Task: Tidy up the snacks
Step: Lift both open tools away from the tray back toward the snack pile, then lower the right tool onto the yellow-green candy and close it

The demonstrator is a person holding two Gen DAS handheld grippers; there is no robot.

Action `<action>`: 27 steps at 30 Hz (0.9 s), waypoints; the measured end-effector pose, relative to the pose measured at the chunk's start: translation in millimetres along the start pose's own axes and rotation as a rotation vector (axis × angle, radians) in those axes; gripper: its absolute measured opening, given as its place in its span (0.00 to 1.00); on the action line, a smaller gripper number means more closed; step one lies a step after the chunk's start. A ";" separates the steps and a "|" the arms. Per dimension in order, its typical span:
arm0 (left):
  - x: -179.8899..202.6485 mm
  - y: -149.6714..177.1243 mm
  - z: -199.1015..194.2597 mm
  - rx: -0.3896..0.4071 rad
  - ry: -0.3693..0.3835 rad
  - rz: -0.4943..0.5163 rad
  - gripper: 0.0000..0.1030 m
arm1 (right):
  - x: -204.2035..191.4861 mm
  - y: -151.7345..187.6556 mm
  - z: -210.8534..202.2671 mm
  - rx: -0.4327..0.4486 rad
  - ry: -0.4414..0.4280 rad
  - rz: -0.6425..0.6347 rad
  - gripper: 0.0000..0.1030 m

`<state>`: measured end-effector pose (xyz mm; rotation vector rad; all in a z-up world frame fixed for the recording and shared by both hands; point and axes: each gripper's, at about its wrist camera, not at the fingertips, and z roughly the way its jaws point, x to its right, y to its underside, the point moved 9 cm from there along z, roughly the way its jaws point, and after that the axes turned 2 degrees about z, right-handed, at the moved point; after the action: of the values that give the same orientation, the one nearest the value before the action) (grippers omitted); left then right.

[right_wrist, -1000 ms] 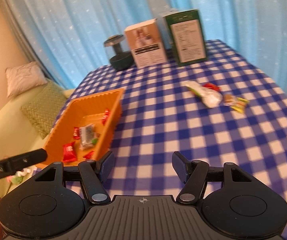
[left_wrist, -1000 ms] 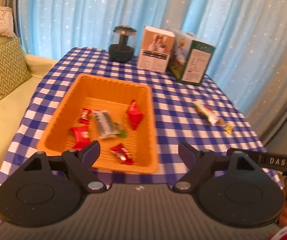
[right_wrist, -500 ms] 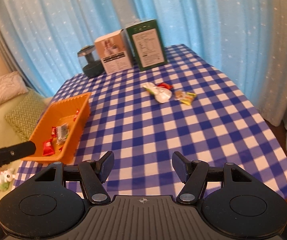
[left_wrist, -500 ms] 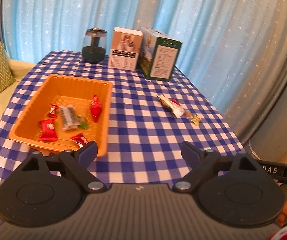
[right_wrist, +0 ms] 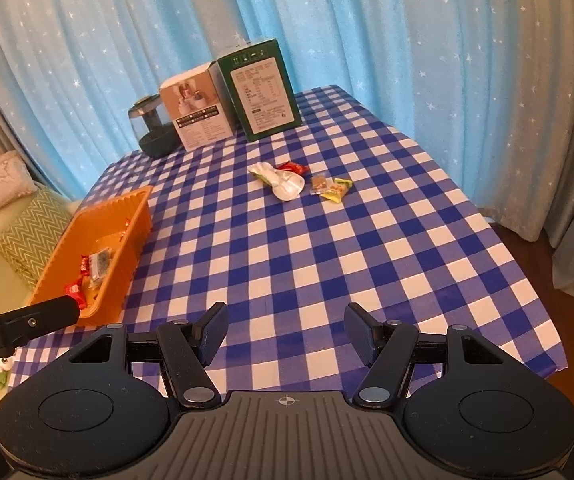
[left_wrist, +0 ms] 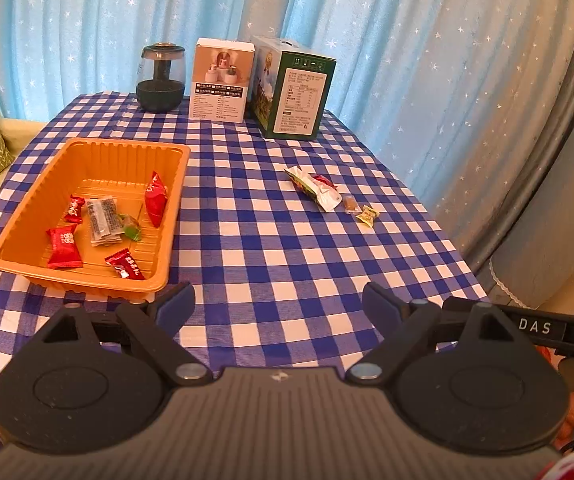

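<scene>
Checked tablecloth (left_wrist: pixel 271 240), orange tray (left_wrist: pixel 19 258) holding snacks, loose snacks (left_wrist: pixel 319 192) apart

The tablecloth (left_wrist: pixel 271 240) is woven cloth in blue and white check, matt, creased toward the near edge. By the table's left edge, the orange tray (left_wrist: pixel 87 152) looks like thin moulded plastic with ribbed walls and a faint sheen. The sweets in it wear glossy red foil wrappers (left_wrist: pixel 62 246), and one flat packet (left_wrist: pixel 101 220) is clear crinkled film. Toward the right edge, the white pouch (right_wrist: pixel 285 184) is shiny plastic film (its printing is too small to read). At the far edge, two boxes (left_wrist: pixel 221 80) are smooth printed card, and the dark jar (left_wrist: pixel 161 78) looks glassy above a matt base. The curtain (left_wrist: pixel 407 40) is thin, sheer cloth.
</scene>
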<state>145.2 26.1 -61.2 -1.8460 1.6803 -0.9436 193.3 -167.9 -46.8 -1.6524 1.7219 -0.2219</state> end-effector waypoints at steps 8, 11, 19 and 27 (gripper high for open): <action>9.9 -4.9 10.1 -0.005 0.004 0.028 0.87 | 13.5 -3.3 2.0 0.009 0.020 0.025 0.62; 13.5 -9.6 15.9 -0.003 0.015 0.028 0.87 | 17.7 -7.7 1.4 0.019 0.030 0.023 0.62; 25.9 -28.6 52.2 -0.012 0.039 0.037 0.87 | 32.0 -32.2 21.9 0.050 0.039 0.019 0.62; 31.0 -47.4 119.8 -0.031 0.057 0.047 0.87 | 55.1 -65.4 85.2 0.045 0.037 0.011 0.62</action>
<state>266.8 -10.5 -99.2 -1.8066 1.7740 -0.9643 301.3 -199.2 -90.8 -1.6158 1.7408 -0.2859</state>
